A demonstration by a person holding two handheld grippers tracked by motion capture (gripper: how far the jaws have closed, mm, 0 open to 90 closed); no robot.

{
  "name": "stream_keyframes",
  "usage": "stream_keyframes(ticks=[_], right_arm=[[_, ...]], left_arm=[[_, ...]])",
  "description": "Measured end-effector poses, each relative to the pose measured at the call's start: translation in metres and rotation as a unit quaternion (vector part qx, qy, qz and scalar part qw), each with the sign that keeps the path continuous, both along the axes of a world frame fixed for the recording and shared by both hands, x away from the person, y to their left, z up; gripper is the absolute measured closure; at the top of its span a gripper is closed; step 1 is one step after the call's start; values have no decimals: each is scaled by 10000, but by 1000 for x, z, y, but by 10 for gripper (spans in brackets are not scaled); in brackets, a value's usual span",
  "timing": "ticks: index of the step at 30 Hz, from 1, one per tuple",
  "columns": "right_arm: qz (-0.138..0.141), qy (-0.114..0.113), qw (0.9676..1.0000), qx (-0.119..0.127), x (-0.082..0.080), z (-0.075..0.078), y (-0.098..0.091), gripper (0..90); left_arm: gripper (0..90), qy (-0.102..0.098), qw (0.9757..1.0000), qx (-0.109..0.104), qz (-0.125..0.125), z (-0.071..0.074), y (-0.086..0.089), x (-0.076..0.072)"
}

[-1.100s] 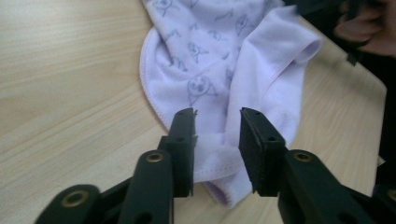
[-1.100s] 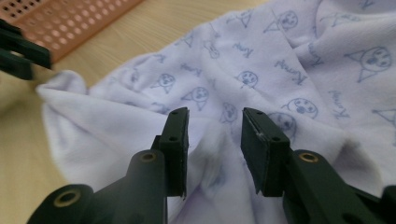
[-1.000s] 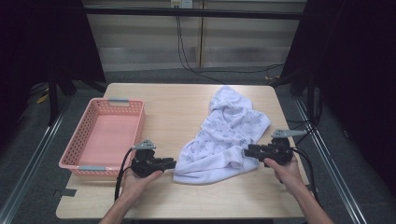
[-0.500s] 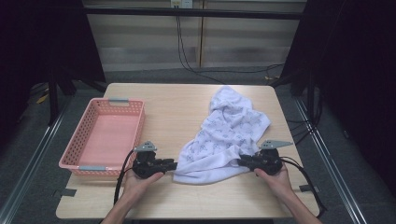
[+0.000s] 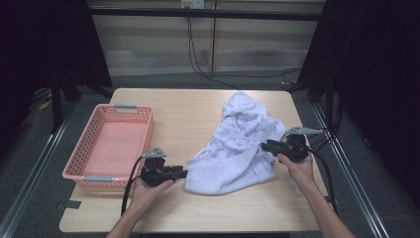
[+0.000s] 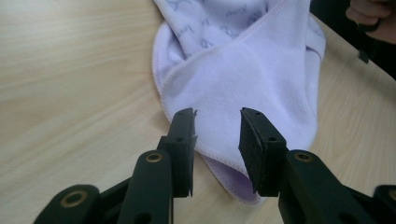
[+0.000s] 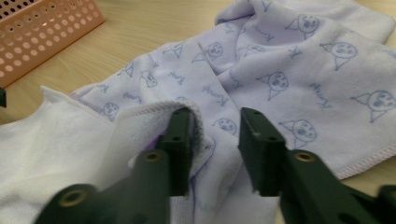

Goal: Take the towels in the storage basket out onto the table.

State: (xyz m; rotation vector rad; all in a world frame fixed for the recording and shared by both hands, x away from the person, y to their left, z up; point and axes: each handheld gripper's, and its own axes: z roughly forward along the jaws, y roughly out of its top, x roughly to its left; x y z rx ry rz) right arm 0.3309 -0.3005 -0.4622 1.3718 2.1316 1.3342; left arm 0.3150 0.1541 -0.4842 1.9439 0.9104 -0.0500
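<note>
A crumpled pale lilac terry towel with small printed cat faces (image 5: 237, 148) lies on the light wooden table (image 5: 188, 106), stretching from the far right part of the tabletop down toward the near middle. Its plain reverse side shows in a folded flap at the near end.

The left gripper (image 5: 181, 173) rests low at the near left, just beside the towel's near corner. In the left gripper view its 2 black jaws stand apart, having just been opening; the stitched hem of the flap (image 6: 233, 163) lies in the gap between them, and the pads do not press on it.

The right gripper (image 5: 264, 145), held in the person's right hand (image 5: 296, 163), sits at the towel's right edge. Its jaws have also just been opening. In the right gripper view a fold of the cloth drapes over the left-hand jaw and cloth lies between the 2; the pads appear to be clear of it, though the blur there makes that uncertain.

A salmon-pink perforated plastic basket (image 5: 81, 161) stands at the table's left side, well apart from the towel.
</note>
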Motion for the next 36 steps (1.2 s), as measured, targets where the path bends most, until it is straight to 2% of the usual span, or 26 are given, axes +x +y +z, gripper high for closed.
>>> stream_keyframes(ticks=[2, 4, 5, 6, 8, 9, 10, 11, 14, 15, 17, 19, 20, 21, 22, 23, 24, 25, 26, 27, 29, 32, 34, 35, 36], right_arm=[[-38, -18, 10000, 20, -2, 3, -1, 566], [-136, -137, 9998, 33, -6, 10, -4, 537], [-196, -247, 9994, 151, -13, 19, -9, 565], [-196, -247, 9994, 151, -13, 19, -9, 565], [-74, -280, 9992, 282, -22, 24, -11, 646], [90, -236, 9991, 330, -32, 25, -8, 695], [158, -215, 9990, 360, -36, 25, -7, 722], [274, -172, 9986, 423, -39, 24, -5, 725], [407, -50, 9984, 392, -44, 18, 2, 697], [513, 83, 9981, 324, -42, 10, 8, 642], [485, 194, 9983, 248, -37, 3, 12, 586], [466, 227, 9984, 213, -34, -1, 13, 565], [402, 273, 9987, 145, -30, -4, 15, 538], [428, 323, 9985, 115, -19, -10, 17, 521], [428, 323, 9985, 115, -19, -10, 17, 521], [340, 305, 9990, 28, -8, -13, 20, 509], [340, 305, 9990, 28, -8, -13, 20, 509], [362, 275, 9989, 70, -3, -14, 22, 509], [320, 179, 9990, 264, 4, -12, 25, 499], [320, 179, 9990, 264, 4, -12, 25, 499], [262, 142, 9990, 337, 9, -10, 25, 498], [26, 153, 9997, 196, 13, -9, 21, 507], [-45, 163, 9998, 145, 13, -9, 20, 507], [-40, 130, 9998, 129, 12, -10, 18, 509], [-45, 95, 9996, 278, 7, -9, 17, 600]], left_arm=[[659, -6, 10000, -15, 40, 1, 1, 3], [656, -54, 10000, 33, 61, 2, -1, 8], [655, -90, 9998, 72, 164, 3, -6, 9], [664, -90, 9998, 72, 164, 3, -6, 9], [662, -182, 9992, 348, 124, 2, -12, 7], [644, -177, 9990, 388, 99, 1, -13, 8], [640, -184, 9991, 351, 180, 0, -14, 11], [637, -181, 9993, 291, 127, -1, -15, 15], [619, -186, 9993, 306, 142, -3, -21, 21], [615, -219, 9988, 410, 151, -5, -26, 24], [597, -222, 9986, 483, 81, -10, -30, 27], [592, -192, 9983, 549, 88, -12, -32, 29], [581, -184, 9980, 595, 104, -15, -34, 31], [579, -160, 9981, 597, 76, -17, -35, 33], [579, -98, 9982, 586, 35, -19, -36, 35], [631, -40, 9979, 649, -51, -22, -39, 34], [696, -40, 9979, 649, -51, -22, -39, 34], [696, -71, 9979, 639, -121, -22, -39, 33], [848, -106, 9989, 430, -165, -18, -35, 32], [872, -106, 9989, 430, -165, -18, -35, 32], [877, -110, 9997, 185, -152, -11, -30, 31], [881, -201, 9995, -177, -168, 5, -22, 21], [881, -233, 9993, -225, -187, 9, -20, 17], [880, -275, 9993, -170, -175, 12, -18, 13], [879, -267, 9993, -209, -164, 13, -14, 10]])
